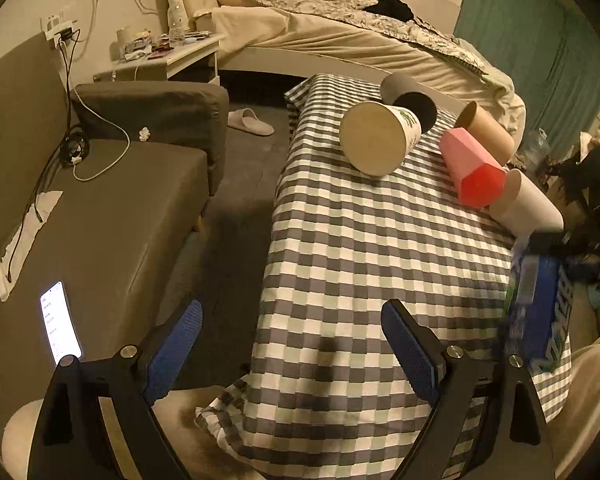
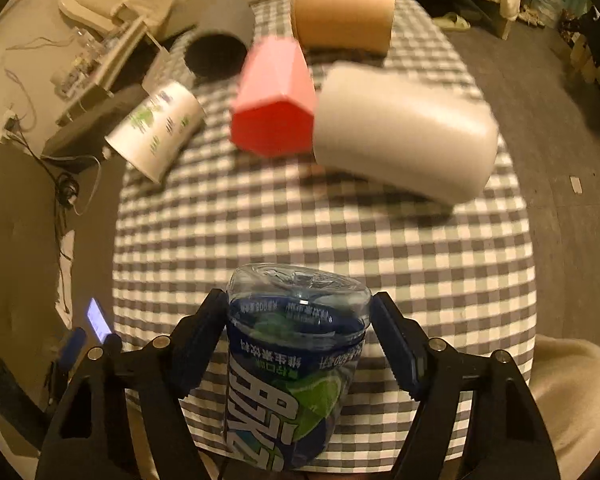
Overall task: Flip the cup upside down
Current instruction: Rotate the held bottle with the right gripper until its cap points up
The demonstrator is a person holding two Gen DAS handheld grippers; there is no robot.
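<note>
A clear plastic cup with a blue and green label sits between the fingers of my right gripper, which is shut on it. Its closed base points away from me and its printing reads inverted. In the left wrist view this cup is blurred at the right edge of the checked tablecloth. My left gripper hangs open over the table's near left edge, holding nothing. Farther back on the cloth stand a printed white paper cup, a grey cup, a pink cup, a brown cup and a plain white cup.
A grey sofa with cables and a lit phone runs along the left. Dark floor with a slipper separates it from the table. A bed and a cluttered nightstand lie behind. A person's pale-trousered legs are at the near edge.
</note>
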